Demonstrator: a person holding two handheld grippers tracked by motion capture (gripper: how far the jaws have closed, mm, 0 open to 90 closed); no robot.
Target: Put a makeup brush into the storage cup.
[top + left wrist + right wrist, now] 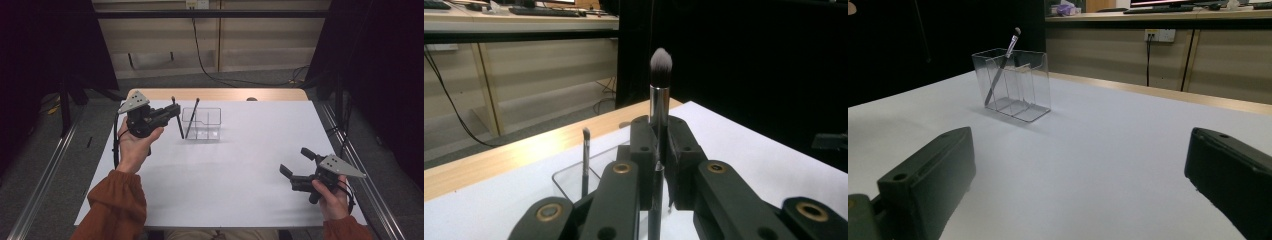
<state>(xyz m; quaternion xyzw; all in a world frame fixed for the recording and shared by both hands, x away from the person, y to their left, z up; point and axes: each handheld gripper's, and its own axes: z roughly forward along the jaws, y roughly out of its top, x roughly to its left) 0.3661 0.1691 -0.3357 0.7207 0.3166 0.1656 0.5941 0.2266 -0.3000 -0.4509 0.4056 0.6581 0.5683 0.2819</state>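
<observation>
Fat brush (pixel 659 95) is clamped upright in left tongs (pixel 176 111), just left of clear organizer (pixel 202 124), which already holds thin brush (pixel 192 117). Handle tip should be aligned over a free compartment, then lowered vertically. Right tongs (pixel 296 161) are held apart, idle.

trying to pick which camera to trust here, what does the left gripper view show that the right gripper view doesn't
Left gripper view alone: the left gripper shut on a makeup brush, held upright with its pale bristles on top and the handle passing down between the jaws.

Right gripper view alone: the right gripper with its jaws wide apart and nothing between them, low over the white tabletop, and the clear organizer's inner dividers.

Both: the clear organizer with a thin brush leaning inside it, the white tabletop, and its wooden far edge.
</observation>
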